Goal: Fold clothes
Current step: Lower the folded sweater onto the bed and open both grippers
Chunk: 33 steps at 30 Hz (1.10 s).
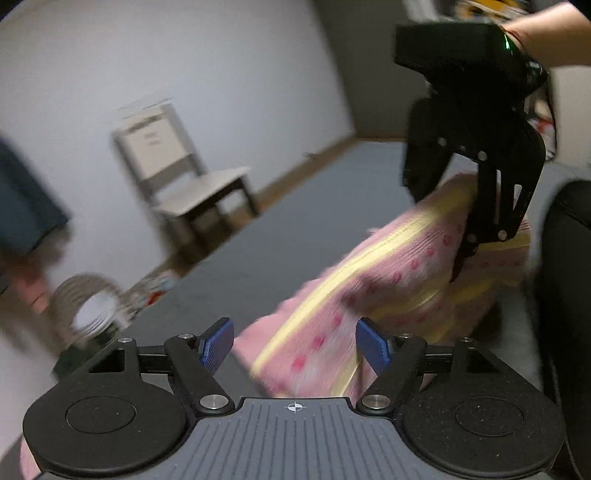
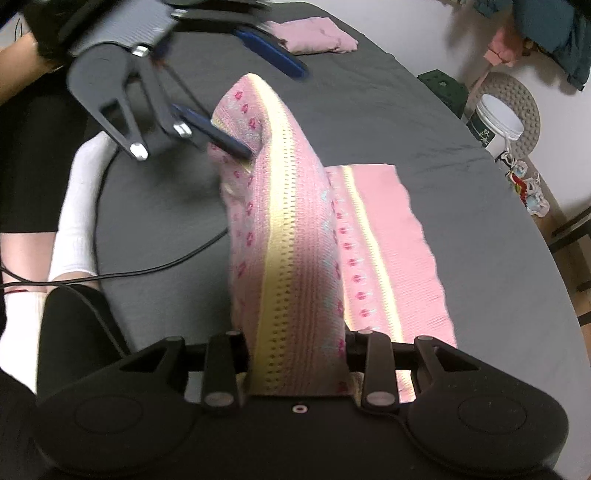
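Left gripper [image 1: 294, 345]: its two blue pads are wide apart and hold nothing. In the right wrist view one blue pad [image 2: 221, 136] seems to touch the raised tip of the cloth.

Right gripper [image 2: 295, 363]: its jaws are closed on the near end of the pink cloth, which fills the gap between the black fingers. In the left wrist view it hangs over the cloth, with a bare arm [image 1: 554, 35] behind it.

Pink knit cloth [image 2: 291, 236]: pink with yellow stripes and small red dots. One part is lifted up in a tall fold. The other part lies flat on the bed, near the right edge.

Bed [image 2: 461, 184]: covered with a dark grey sheet. It carries all the clothes.

Folded pink piece [image 2: 317, 37]: lies near the far edge of the bed, well apart from the lifted cloth.

Black cable [image 2: 155, 267]: runs over the sheet by the left edge.

White sock [image 2: 75, 214]: on a leg at the left edge.

Chair [image 1: 184, 177]: pale, on the floor by the wall, past the bed.

White tub [image 2: 496, 120]: on the floor by the right edge.
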Each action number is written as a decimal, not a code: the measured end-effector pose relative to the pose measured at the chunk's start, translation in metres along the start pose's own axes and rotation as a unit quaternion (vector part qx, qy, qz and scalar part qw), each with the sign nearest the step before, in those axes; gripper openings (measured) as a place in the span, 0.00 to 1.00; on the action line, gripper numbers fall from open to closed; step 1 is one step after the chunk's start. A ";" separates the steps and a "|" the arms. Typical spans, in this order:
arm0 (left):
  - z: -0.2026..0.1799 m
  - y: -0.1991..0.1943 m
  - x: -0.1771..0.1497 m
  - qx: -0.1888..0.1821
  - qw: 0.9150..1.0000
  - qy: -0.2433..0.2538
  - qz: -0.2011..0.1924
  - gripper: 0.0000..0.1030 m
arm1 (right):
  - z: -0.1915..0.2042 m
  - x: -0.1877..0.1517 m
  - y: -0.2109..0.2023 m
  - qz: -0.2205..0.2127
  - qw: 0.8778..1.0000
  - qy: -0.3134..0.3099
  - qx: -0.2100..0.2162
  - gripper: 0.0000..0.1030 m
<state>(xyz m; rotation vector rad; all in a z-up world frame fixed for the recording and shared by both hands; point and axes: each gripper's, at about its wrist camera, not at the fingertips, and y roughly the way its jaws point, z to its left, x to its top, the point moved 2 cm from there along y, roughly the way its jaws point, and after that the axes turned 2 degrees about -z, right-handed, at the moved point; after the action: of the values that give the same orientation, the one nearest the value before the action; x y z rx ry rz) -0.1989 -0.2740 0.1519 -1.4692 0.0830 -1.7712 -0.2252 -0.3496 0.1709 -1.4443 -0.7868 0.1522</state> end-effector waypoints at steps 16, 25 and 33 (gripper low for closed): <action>-0.017 0.042 -0.042 -0.012 0.994 -0.102 0.042 0.72 | -0.090 0.017 0.073 0.064 0.996 0.030 0.057 0.42; -0.050 0.048 -0.045 -0.052 0.996 -0.056 0.047 0.72 | -0.129 -0.018 0.076 0.020 0.978 0.174 0.109 0.59; -0.056 0.058 -0.059 -0.063 0.992 -0.060 0.096 0.72 | -0.150 -0.060 0.046 -0.077 0.927 0.356 0.084 0.92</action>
<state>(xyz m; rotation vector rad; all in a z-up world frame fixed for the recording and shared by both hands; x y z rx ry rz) -0.2162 -0.3010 0.0571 -1.5976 0.2695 -1.5449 -0.1697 -0.4981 0.1163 -1.1447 -0.2710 -0.4038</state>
